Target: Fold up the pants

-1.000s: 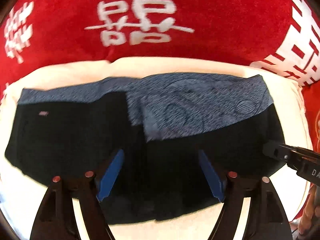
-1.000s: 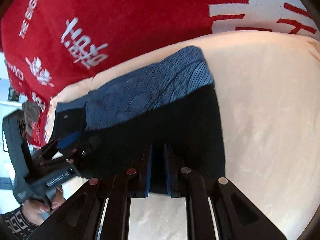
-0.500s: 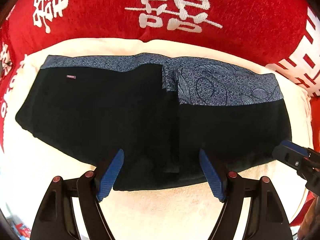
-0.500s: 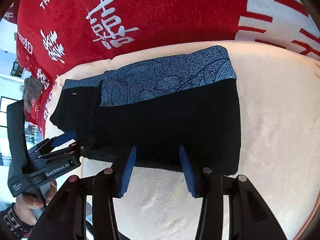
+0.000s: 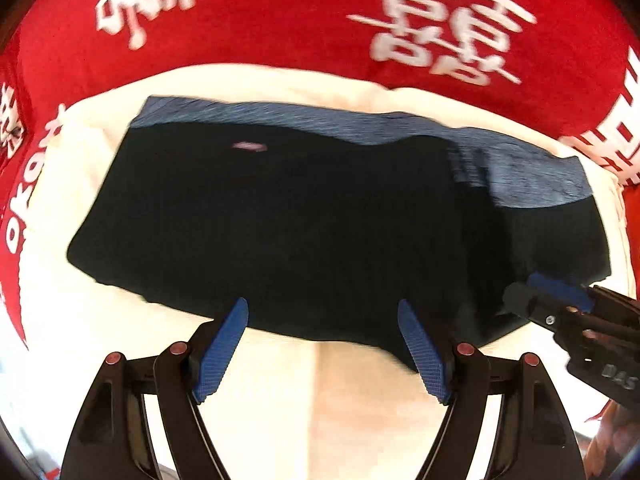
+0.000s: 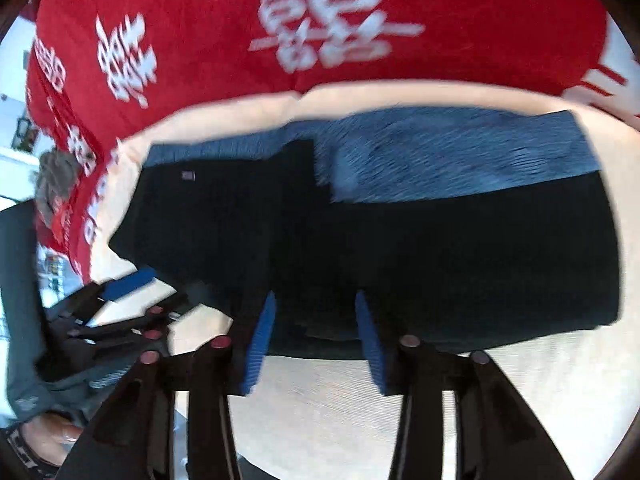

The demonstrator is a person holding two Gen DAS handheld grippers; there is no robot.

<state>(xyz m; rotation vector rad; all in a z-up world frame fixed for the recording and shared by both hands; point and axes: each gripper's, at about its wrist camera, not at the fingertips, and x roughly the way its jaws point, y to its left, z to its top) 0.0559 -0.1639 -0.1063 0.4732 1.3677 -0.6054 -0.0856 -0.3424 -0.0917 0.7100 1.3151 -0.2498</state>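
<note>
pants [image 5: 304, 232] – folded, flat on cream cloth [image 5: 344, 392] | left gripper [image 5: 324, 352] – spread, empty, clear of fabric | right gripper [image 6: 316, 344] – jaws just narrowing, part-spread, nothing pinched | both off, likely to regrasp

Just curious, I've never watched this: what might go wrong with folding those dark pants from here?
Both views are smeared, so aiming looks hard. The left claw and right claw hang open at the near edge of the pants; a hasty pinch may catch only the top layer or the cream cover beneath.
</note>
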